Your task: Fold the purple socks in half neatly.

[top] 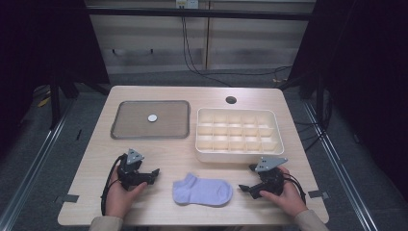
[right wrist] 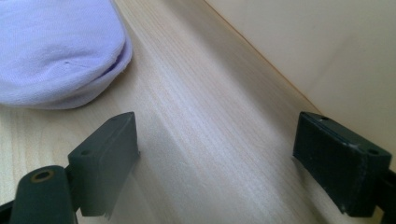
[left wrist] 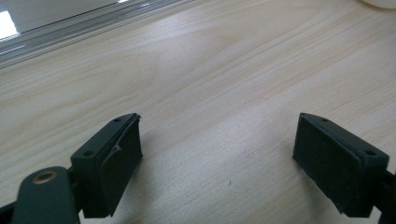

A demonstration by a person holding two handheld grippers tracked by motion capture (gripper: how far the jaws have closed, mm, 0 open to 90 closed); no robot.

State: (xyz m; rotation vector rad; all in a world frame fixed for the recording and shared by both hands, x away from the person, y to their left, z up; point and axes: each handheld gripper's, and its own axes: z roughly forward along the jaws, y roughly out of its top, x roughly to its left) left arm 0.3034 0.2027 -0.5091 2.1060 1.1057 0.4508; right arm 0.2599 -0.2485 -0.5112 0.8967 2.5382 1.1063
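Note:
A pale lilac sock (top: 202,191) lies flat near the table's front edge, between my two hands. My left gripper (top: 153,174) rests on the table to the sock's left, jaws open and pointing right, with bare wood between them (left wrist: 217,154). On the sock's right my right gripper (top: 246,184) rests too, open and pointing left; in the right gripper view the sock's rounded end (right wrist: 60,51) lies a little ahead of its left jaw, apart from it, and nothing is between the jaws (right wrist: 217,158).
A cream divided organiser box (top: 236,134) with several compartments stands behind the sock, its wall (right wrist: 322,51) close to my right gripper. A grey tray (top: 132,130) at the back left holds a small round white disc (top: 152,117). A round cable hole (top: 231,100) sits near the far edge.

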